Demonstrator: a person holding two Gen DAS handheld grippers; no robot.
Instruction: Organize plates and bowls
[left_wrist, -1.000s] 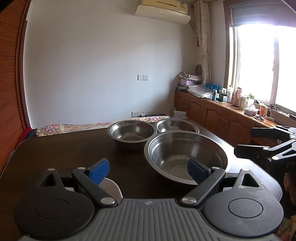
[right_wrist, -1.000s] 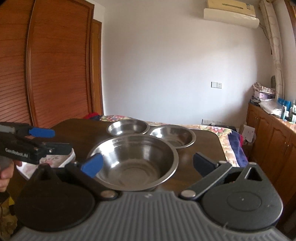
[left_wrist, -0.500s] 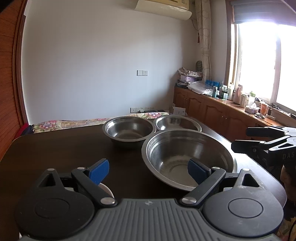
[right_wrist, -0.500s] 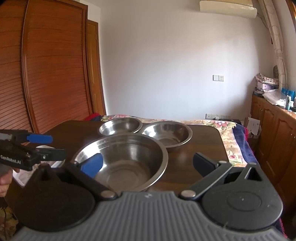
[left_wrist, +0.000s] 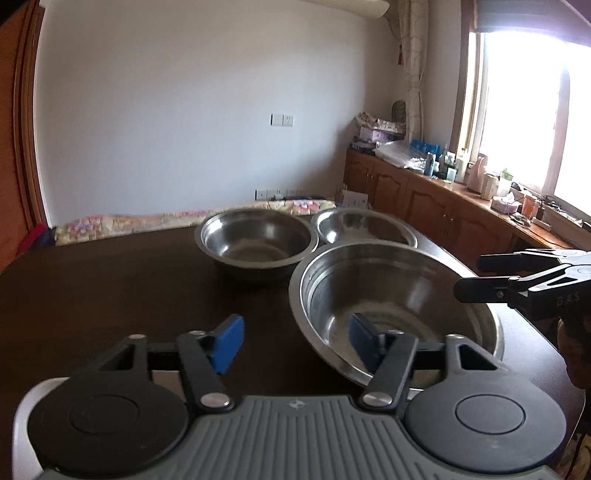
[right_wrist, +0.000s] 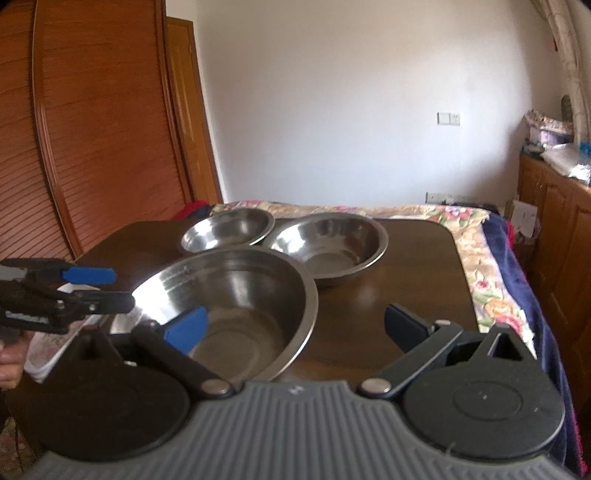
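Three steel bowls stand on a dark wooden table (left_wrist: 110, 295). The large bowl (left_wrist: 388, 288) (right_wrist: 240, 295) is nearest, with a left back bowl (left_wrist: 255, 240) (right_wrist: 227, 229) and a right back bowl (left_wrist: 362, 229) (right_wrist: 328, 243) behind it. My left gripper (left_wrist: 295, 343) (right_wrist: 99, 288) straddles the large bowl's left rim, and its jaws are closing without the pads touching. My right gripper (right_wrist: 295, 328) (left_wrist: 480, 273) straddles the right rim, jaws wide and just starting to close. A white patterned plate (right_wrist: 37, 350) (left_wrist: 22, 424) lies under the left gripper.
A bed with a floral cover (right_wrist: 480, 258) runs behind and to the right of the table. Wooden cabinets (left_wrist: 443, 206) with bottles on top line the window wall. Slatted wooden doors (right_wrist: 92, 147) stand at the left. A hand (right_wrist: 7, 365) holds the left gripper.
Both grippers have moved forward, so each now has a pad inside the large bowl. The left gripper's jaws have narrowed. The bowls have not moved.
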